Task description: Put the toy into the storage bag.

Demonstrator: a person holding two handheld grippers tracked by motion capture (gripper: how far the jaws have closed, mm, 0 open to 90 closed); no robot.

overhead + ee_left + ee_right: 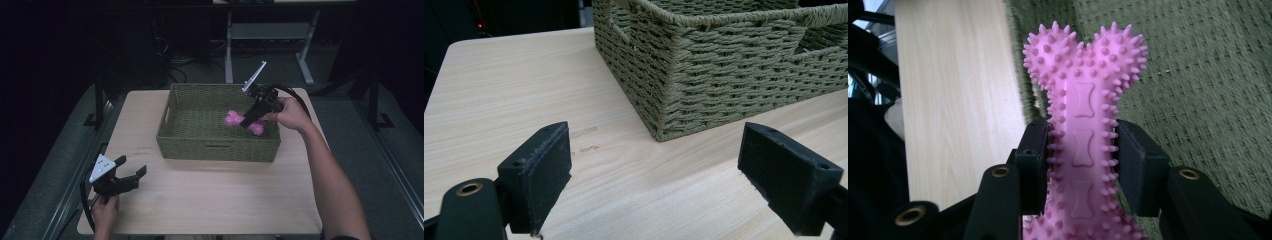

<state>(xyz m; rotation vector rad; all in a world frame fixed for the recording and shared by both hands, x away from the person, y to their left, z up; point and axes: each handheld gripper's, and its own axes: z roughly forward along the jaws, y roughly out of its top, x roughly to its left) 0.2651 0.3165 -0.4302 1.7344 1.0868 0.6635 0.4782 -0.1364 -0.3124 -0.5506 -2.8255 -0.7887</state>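
The right gripper (pixel 248 121) is pinching the spiky pink rubber bone toy (pixel 1083 125) by its shaft inside the woven olive-green basket (pixel 215 150); it is best lowering until the toy rests on the weave before letting go. The left gripper (pixel 131 176) is idling spread over the pale wooden table (pixel 210 200).

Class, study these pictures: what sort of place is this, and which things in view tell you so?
Probably a lab or workshop set up for recording. A small wooden table stands alone in a dark room, cables trail on the floor behind, and a metal desk frame stands at the back.
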